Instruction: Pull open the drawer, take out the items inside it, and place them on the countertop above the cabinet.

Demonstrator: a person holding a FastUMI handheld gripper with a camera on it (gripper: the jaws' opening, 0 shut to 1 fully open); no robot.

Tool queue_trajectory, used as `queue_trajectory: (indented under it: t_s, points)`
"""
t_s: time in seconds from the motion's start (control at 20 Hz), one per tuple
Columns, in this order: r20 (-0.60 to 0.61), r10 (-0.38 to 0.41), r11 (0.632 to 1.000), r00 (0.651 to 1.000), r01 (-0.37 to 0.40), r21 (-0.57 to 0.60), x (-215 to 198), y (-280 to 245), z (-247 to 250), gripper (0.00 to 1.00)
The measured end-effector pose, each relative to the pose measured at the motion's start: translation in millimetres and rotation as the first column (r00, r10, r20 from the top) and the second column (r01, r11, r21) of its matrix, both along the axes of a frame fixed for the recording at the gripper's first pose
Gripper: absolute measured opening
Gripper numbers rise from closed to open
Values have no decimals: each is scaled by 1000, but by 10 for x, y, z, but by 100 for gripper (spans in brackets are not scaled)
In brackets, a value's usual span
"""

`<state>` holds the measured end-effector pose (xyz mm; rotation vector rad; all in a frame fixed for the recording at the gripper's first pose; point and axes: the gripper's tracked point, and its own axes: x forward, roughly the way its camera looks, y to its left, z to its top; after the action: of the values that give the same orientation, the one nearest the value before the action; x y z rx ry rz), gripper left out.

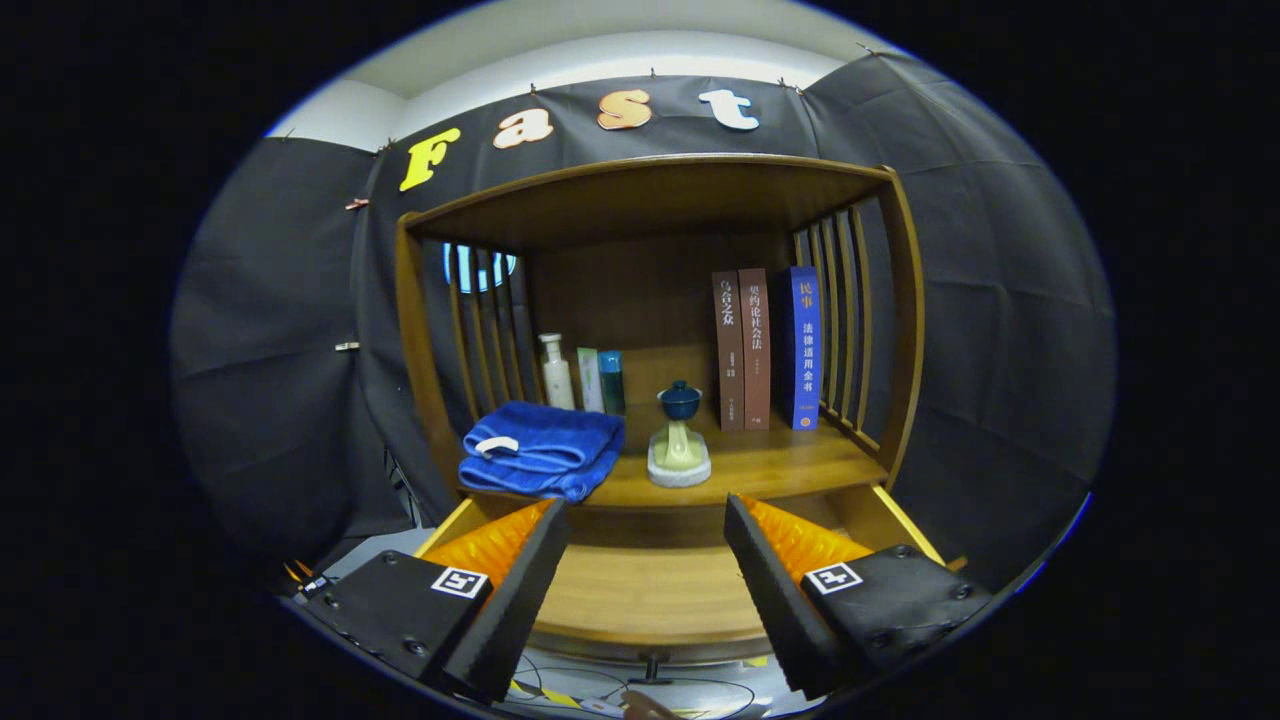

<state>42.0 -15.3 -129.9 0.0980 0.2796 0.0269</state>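
While the drawer stands pulled out under the shelf, these are the points that matter for handling:

Gripper (645,570): fingers spread wide apart with nothing between them, hanging over the open drawer.
Drawer (650,600): open toward the fingers, its wooden floor visible between them and bare as far as I can see; the corners under the fingers are hidden.
Countertop (790,460): the wooden shelf surface just beyond the drawer, where the items belong.
Towel (545,450): folded, blue, on the countertop to the left; probably soft and light, sagging if pinched by one layer, so grip through the whole folded edge.
Teapot (680,440): small, pale body with a dark lid, standing upright on a white base just beside the towel; likely hard, glazed, slippery and breakable, lid probably loose, so take it low on the body.
Books (768,350): upright at the back right, well apart from the towel.
Bottle (556,372): at the back left, behind the towel.
Progress: judging by the bare drawer, little or nothing remains inside.
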Motion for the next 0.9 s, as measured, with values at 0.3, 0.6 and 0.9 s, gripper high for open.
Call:
queue_trajectory:
  t_s: [0.3, 0.6, 0.9]
  points:
    - [65, -50, 999, 997, 50, 2, -520, -12, -516, 99]
    - [4, -90, 996, 996, 90, 15, -539, -7, -1194, 99]
    - [-19, -100, 995, 995, 100, -4, -502, 23, -1454, 99]
